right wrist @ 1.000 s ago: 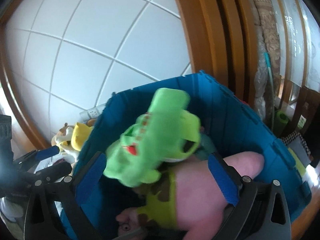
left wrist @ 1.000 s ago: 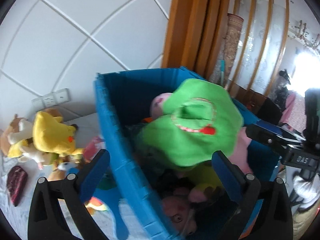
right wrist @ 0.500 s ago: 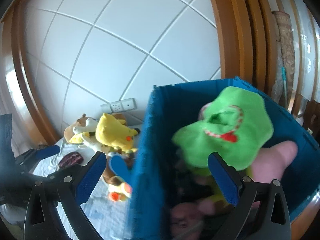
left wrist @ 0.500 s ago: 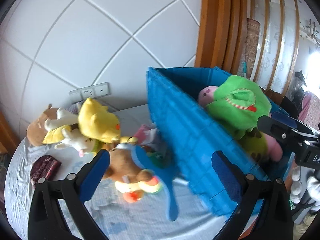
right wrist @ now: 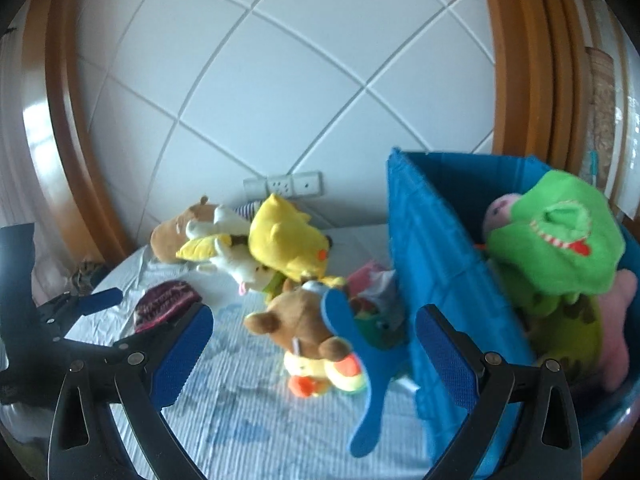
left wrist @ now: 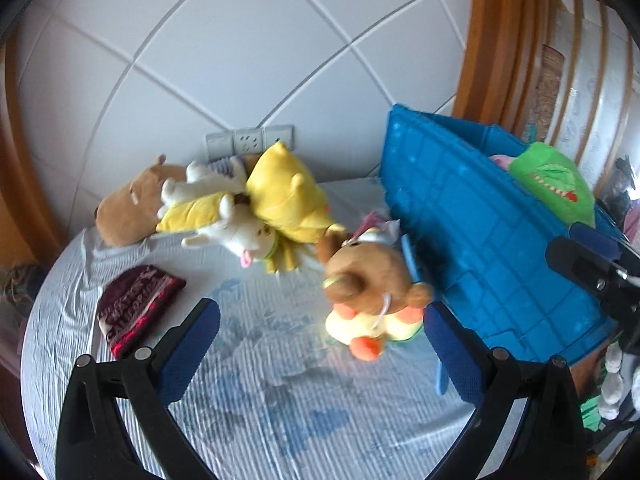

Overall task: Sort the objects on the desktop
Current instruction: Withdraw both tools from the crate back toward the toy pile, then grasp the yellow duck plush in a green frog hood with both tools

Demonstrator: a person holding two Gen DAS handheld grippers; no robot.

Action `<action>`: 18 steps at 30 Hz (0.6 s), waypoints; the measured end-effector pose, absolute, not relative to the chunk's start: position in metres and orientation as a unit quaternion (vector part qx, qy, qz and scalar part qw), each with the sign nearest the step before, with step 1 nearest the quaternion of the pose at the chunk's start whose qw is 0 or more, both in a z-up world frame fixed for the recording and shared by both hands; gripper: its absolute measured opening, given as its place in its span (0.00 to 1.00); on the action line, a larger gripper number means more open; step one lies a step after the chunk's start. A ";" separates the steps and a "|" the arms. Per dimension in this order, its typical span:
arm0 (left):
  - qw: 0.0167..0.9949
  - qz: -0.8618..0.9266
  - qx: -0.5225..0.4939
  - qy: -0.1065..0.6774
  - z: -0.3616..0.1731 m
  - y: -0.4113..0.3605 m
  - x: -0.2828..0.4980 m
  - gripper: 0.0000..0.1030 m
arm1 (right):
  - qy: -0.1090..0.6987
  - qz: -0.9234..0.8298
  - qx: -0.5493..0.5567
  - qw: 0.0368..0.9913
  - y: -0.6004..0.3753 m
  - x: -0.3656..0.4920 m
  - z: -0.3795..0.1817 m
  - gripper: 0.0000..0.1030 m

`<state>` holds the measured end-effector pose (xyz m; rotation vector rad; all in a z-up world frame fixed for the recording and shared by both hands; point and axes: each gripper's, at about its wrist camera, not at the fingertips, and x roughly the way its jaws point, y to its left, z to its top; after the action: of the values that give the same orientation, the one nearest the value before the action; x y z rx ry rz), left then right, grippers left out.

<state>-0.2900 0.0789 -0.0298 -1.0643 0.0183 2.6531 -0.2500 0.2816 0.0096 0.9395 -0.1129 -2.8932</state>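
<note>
Both jaws apart, empty. Only right view shows pink plush (right wrist: pixel 618 316) inside blue bin (right wrist: pixel 436 264).

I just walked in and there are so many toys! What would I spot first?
Probably the big blue bin on the right, with a bright green plush piled on top inside it. Next, the yellow plush in the heap by the wall, and the brown teddy bear lying on the striped cloth beside the bin.
</note>
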 end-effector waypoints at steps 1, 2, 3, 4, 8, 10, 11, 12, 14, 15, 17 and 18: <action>0.139 0.918 -0.373 0.004 -0.034 0.076 -0.293 1.00 | -0.036 -0.947 0.314 0.050 0.278 -0.253 0.005 1.00; 0.137 0.916 -0.376 0.003 -0.039 0.074 -0.296 1.00 | -0.036 -0.946 0.318 0.051 0.277 -0.257 0.000 0.99; 0.134 0.916 -0.379 0.003 -0.043 0.073 -0.299 1.00 | -0.036 -0.944 0.323 0.051 0.276 -0.262 -0.005 0.99; 0.129 0.915 -0.382 0.002 -0.048 0.071 -0.302 1.00 | -0.034 -0.943 0.328 0.052 0.276 -0.266 -0.010 0.98; 0.113 0.909 -0.401 0.002 -0.065 0.072 -0.319 1.00 | -0.022 -0.930 0.359 0.070 0.275 -0.295 -0.035 0.74; 0.108 0.906 -0.408 -0.001 -0.073 0.075 -0.328 0.98 | -0.015 -0.925 0.372 0.072 0.275 -0.309 -0.047 0.71; 0.106 0.905 -0.411 -0.003 -0.076 0.077 -0.332 0.95 | -0.011 -0.923 0.378 0.071 0.277 -0.316 -0.052 0.65; 0.104 0.904 -0.415 -0.004 -0.081 0.080 -0.337 0.94 | -0.008 -0.921 0.383 0.070 0.279 -0.325 -0.059 0.61; 0.100 0.901 -0.422 -0.003 -0.088 0.087 -0.345 0.93 | -0.001 -0.917 0.394 0.066 0.284 -0.341 -0.070 0.50; 0.097 0.900 -0.425 -0.002 -0.091 0.090 -0.348 0.93 | 0.006 -0.916 0.397 0.060 0.286 -0.349 -0.075 0.48; 0.093 0.897 -0.431 -0.002 -0.098 0.094 -0.355 0.93 | 0.018 -0.914 0.403 0.047 0.290 -0.365 -0.084 0.48; 0.091 0.896 -0.434 -0.002 -0.102 0.095 -0.358 0.93 | 0.029 -0.913 0.404 0.041 0.291 -0.372 -0.087 0.48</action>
<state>-0.3581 0.0951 -0.1016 -1.2902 -0.0058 2.6626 -0.3720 0.2914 -0.0865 1.2387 0.0882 -2.7967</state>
